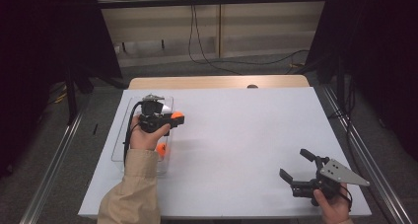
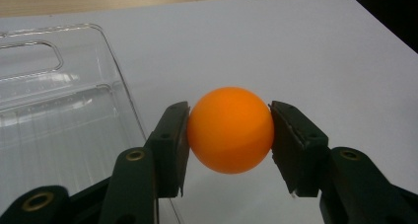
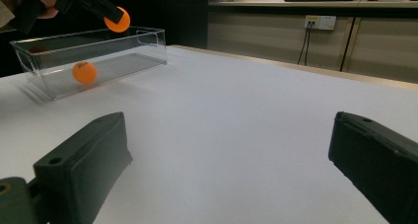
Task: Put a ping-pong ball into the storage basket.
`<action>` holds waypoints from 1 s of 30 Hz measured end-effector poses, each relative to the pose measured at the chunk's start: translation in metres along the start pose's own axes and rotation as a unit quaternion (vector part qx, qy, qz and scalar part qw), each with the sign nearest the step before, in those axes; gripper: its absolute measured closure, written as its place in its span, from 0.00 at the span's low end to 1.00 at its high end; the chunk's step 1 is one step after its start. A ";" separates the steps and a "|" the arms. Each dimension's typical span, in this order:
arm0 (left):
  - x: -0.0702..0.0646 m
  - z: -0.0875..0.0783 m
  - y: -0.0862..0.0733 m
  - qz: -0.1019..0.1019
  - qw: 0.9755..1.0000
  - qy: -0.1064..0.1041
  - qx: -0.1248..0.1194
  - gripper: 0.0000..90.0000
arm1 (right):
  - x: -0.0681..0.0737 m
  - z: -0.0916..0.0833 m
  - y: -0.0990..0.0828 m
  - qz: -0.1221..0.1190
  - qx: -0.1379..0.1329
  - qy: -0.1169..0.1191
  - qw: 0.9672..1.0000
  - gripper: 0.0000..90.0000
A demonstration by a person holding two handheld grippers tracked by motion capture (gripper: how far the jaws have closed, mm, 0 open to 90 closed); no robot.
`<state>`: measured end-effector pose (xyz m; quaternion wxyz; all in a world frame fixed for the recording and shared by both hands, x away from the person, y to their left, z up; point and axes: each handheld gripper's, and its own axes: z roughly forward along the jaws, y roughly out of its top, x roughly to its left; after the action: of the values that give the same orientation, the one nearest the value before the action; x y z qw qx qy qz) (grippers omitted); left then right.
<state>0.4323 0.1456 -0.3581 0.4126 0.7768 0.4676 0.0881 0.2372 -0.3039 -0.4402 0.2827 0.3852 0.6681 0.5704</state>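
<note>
The left gripper [image 2: 229, 135] clamps an orange ball [image 2: 230, 130] between its two black pads, holding it in the air just beside the right-hand wall of the clear plastic bin [image 1: 120, 135], above the white table [image 1: 236, 135]. A second orange ball [image 3: 84, 72] lies inside that bin, whose see-through walls stand between it and the open table. Well apart, near the table's front right corner, the right gripper [image 1: 295, 166] rests with its jaws spread wide around nothing.

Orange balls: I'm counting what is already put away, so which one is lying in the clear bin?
The ball on the bin floor, near the person's end of the clear bin. The other ball is clamped in the left gripper, above the bin's rim.
</note>
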 end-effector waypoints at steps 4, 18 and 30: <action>0.002 -0.002 0.000 -0.001 1.000 0.000 -0.001 0.57 | 0.000 0.000 0.000 0.000 -0.001 -0.001 1.000 0.01; 0.005 -0.007 0.001 -0.003 1.000 0.007 -0.004 0.57 | 0.000 0.000 0.000 -0.001 0.000 0.001 1.000 0.01; 0.008 -0.012 0.000 -0.006 1.000 0.014 -0.008 0.57 | 0.001 0.000 0.000 -0.001 -0.001 0.002 1.000 0.01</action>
<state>0.4309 0.1586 -0.3525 0.4127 0.7691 0.4775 0.1006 0.2373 -0.3032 -0.4402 0.2821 0.3835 0.6686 0.5712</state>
